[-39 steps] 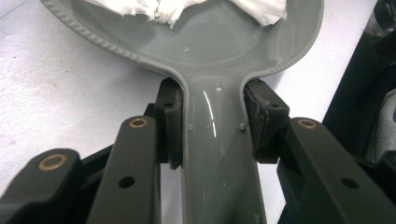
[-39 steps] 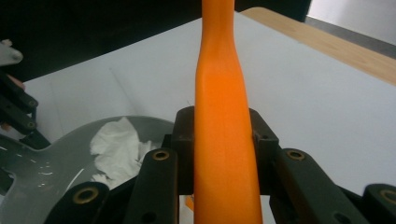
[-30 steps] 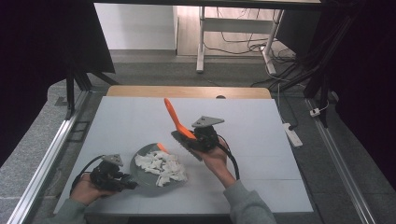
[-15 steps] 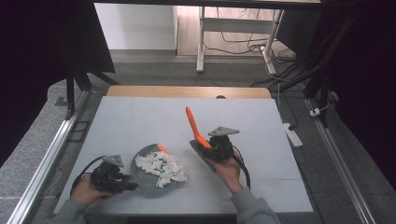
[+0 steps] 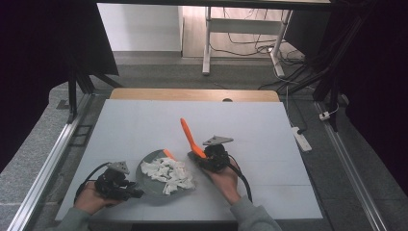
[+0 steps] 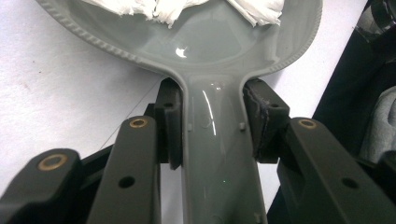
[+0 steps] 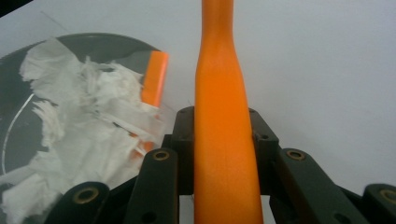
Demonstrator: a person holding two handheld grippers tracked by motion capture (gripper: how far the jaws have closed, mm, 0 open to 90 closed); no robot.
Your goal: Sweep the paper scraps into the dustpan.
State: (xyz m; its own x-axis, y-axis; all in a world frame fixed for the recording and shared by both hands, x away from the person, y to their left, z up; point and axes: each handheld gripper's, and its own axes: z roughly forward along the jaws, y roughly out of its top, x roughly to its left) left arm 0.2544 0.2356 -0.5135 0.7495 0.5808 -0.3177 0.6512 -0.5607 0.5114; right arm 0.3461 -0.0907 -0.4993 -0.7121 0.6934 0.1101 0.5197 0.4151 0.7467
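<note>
The grey dustpan [image 5: 159,180] sits near the table's [image 5: 269,144] front edge, white paper scraps [image 5: 168,173] heaped in it, with broad bare tabletop beyond and to the right. The left gripper [image 5: 132,192] is clamped on the dustpan's handle [image 6: 217,154]. Just right of the pan, the right gripper [image 5: 199,159] pinches an orange brush handle [image 5: 190,137] that slants up away from the person.

White table [image 5: 144,120], grey floor [image 5: 159,72], metal desk legs [image 5: 208,38] behind.
</note>
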